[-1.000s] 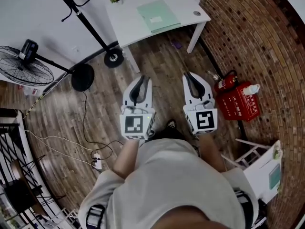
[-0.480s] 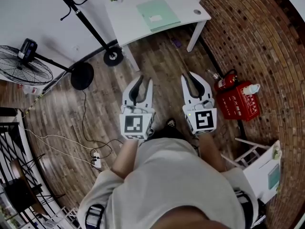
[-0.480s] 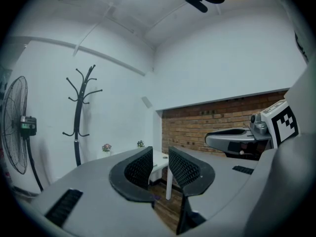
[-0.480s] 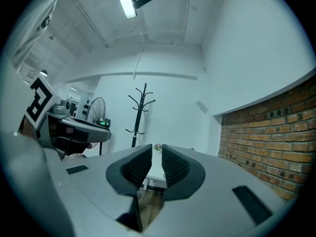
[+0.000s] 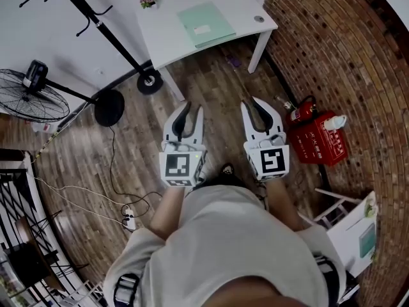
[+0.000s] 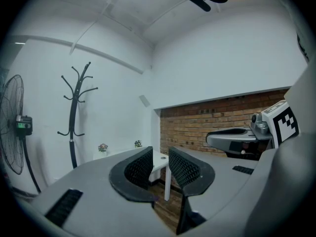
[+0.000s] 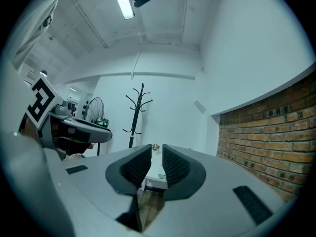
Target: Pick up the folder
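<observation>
Over the wooden floor (image 5: 211,88), well short of the white bench (image 5: 166,40), we are holding the left hand-held gripper (image 5: 190,108) and the right hand-held gripper (image 5: 255,102) level, side by side. Both have just been opening their jaws slightly and are gripping nothing. The green folder (image 5: 206,25) is lying flat on that bench.

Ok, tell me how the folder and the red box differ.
The folder is pale green; the red box is bright red. The folder lies flat on the white table; the red box sits on the floor by the brick wall. The folder is thin, the red box bulky. Both are rectangular.
</observation>
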### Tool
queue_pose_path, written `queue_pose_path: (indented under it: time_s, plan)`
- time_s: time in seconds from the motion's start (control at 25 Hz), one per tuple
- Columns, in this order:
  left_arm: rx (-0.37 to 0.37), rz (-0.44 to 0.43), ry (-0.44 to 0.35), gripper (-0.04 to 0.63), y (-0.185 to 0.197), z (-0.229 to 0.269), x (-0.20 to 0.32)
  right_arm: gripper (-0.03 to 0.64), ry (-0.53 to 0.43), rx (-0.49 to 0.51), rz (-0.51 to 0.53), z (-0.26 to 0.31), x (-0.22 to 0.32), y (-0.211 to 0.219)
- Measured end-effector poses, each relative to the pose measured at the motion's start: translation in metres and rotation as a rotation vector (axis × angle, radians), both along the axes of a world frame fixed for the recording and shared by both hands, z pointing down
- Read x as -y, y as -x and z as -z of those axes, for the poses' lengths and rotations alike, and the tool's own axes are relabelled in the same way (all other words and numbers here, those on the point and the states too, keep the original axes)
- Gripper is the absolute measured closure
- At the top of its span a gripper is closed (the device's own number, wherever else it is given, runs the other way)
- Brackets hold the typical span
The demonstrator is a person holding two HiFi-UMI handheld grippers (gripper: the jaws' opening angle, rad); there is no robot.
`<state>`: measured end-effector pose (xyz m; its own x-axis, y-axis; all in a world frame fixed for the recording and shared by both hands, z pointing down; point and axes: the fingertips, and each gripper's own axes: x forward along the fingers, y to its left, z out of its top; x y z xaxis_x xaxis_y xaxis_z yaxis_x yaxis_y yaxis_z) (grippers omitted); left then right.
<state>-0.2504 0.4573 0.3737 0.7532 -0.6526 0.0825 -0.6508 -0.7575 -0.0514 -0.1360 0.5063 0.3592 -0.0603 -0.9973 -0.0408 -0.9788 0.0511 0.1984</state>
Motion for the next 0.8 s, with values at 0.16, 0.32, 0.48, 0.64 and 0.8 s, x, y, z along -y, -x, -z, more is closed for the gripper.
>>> queue_pose_path:
  time_s: [0.16,0.32,0.48,0.64,0.8]
  plan:
    - [0.004,0.012,0.007,0.502,-0.018,-0.003,0.001,0.545,-0.004,0.01,0.017,-0.002,0.002,-0.016]
    - [0.013,0.019,0.022,0.502,-0.028,-0.011,0.001,0.538,0.006,0.009,0.031,-0.01,0.005,-0.025]
    - [0.02,0.037,0.034,0.502,-0.028,-0.015,0.007,0.537,0.023,0.024,0.042,-0.018,0.01,-0.029]
    - [0.012,0.048,0.044,0.502,-0.032,-0.017,0.02,0.537,0.031,0.02,0.041,-0.022,0.02,-0.035]
    - [0.003,0.04,0.041,0.502,-0.043,-0.02,0.036,0.535,0.038,0.021,0.035,-0.027,0.035,-0.045]
